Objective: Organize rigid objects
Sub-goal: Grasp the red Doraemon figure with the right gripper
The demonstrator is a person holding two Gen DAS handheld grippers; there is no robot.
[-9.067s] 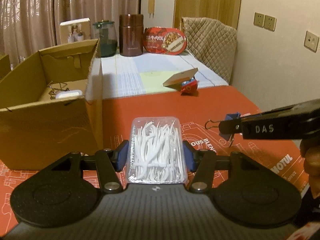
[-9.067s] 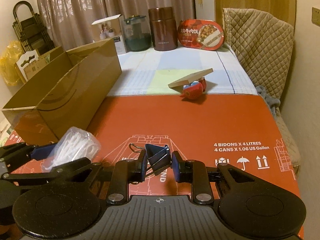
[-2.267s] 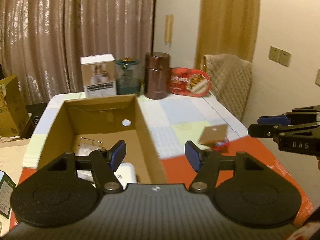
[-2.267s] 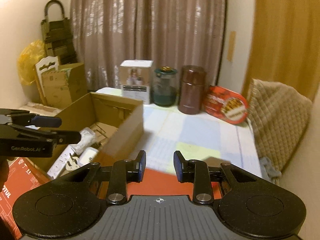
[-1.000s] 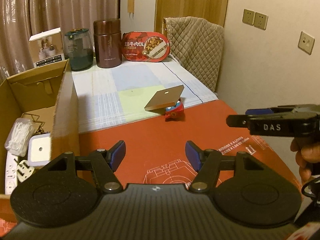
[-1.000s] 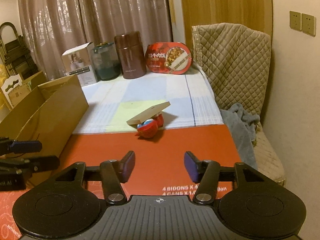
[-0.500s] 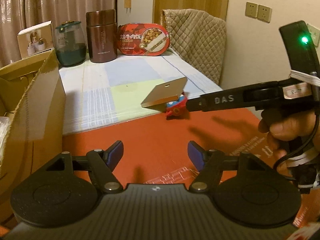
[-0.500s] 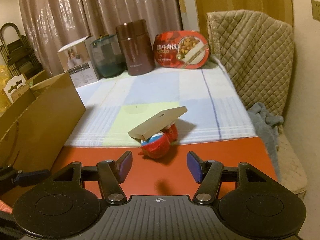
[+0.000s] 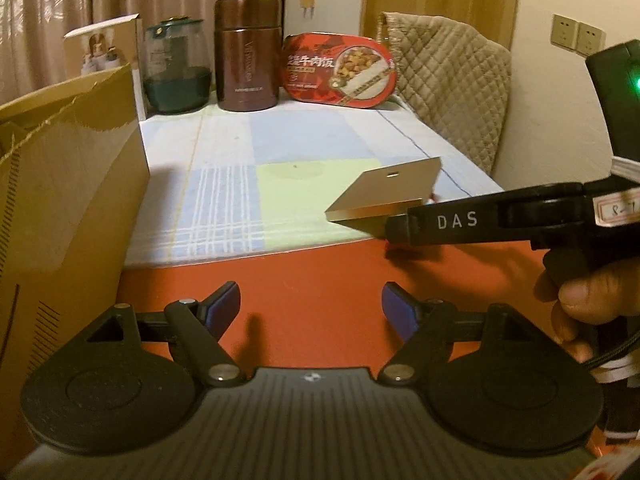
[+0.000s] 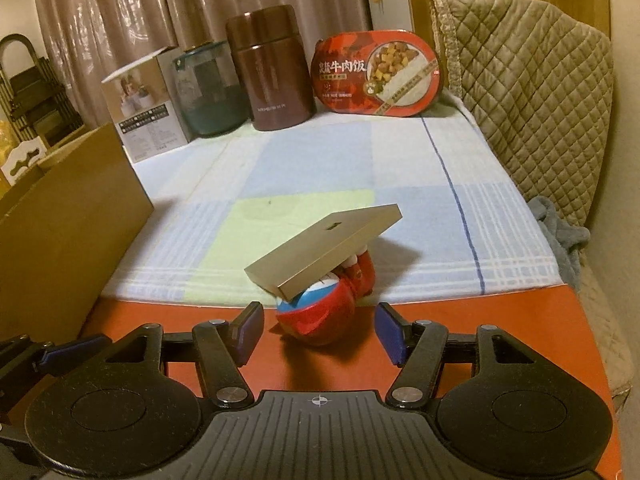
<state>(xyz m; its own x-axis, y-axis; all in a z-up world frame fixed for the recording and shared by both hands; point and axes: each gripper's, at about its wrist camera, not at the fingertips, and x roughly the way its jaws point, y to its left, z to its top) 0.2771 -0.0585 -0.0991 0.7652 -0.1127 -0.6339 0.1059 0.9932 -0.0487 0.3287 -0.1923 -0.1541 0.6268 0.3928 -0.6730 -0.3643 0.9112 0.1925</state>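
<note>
the tabletop is carrying a cardboard box at the left. near its middle a flat tan box is leaning tilted on a red round toy. the right gripper is sitting partly open, empty, the toy just ahead of its jaws. the left gripper is opening, holding nothing.

Brown flask, glass jar, meal tray against curtain.

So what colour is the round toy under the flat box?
Mostly red, with blue and white on top; the toy shows best in the right wrist view.
</note>
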